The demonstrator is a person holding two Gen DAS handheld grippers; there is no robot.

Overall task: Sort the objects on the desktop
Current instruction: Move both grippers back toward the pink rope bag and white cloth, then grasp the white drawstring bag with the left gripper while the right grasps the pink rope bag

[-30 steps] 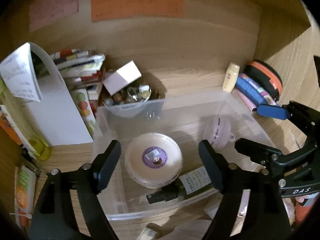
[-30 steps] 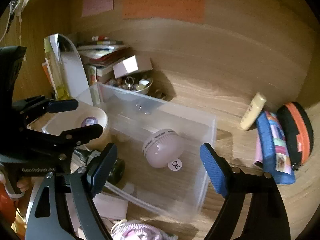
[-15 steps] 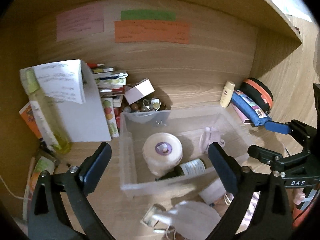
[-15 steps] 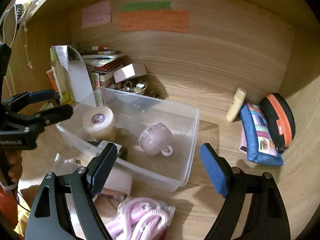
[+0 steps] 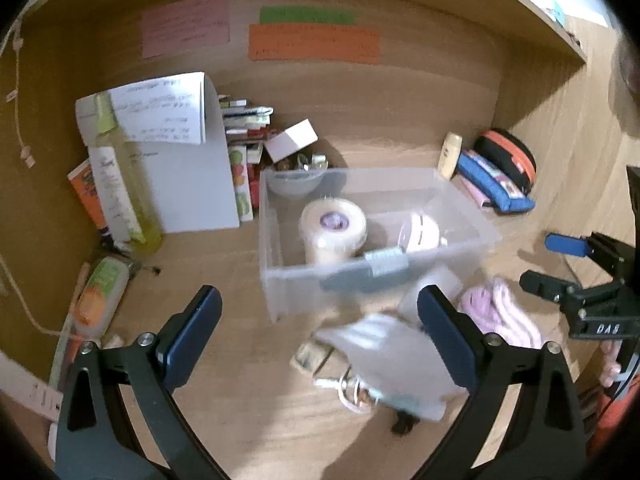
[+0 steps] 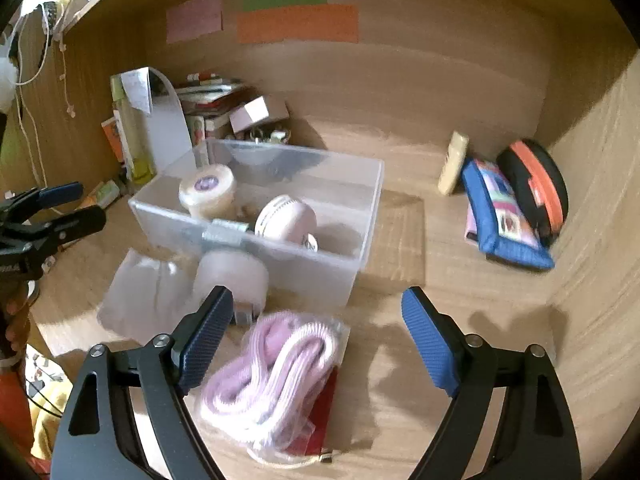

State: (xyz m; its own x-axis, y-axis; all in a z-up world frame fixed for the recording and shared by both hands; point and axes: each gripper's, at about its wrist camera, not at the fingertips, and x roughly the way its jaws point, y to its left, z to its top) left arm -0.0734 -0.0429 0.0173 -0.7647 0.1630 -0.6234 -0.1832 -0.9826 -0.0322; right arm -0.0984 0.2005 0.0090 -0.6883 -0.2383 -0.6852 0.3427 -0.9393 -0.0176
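Clear plastic bin [image 6: 360, 200] on wooden desk [image 6: 460, 320], holding cream tape roll [image 6: 206, 190] and pale round timer [image 6: 286, 216]; bagged pink cord [image 6: 276, 372] lying just in front; left gripper [image 5: 316, 332] and right gripper [image 6: 316, 336] both spread wide, empty.

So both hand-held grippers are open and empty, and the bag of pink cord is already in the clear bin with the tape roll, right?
Not quite. The bag of pink cord lies on the desk in front of the clear bin, not inside it; the right wrist view shows this. The tape roll is in the bin, and the left hand-held gripper and right hand-held gripper are open and empty.
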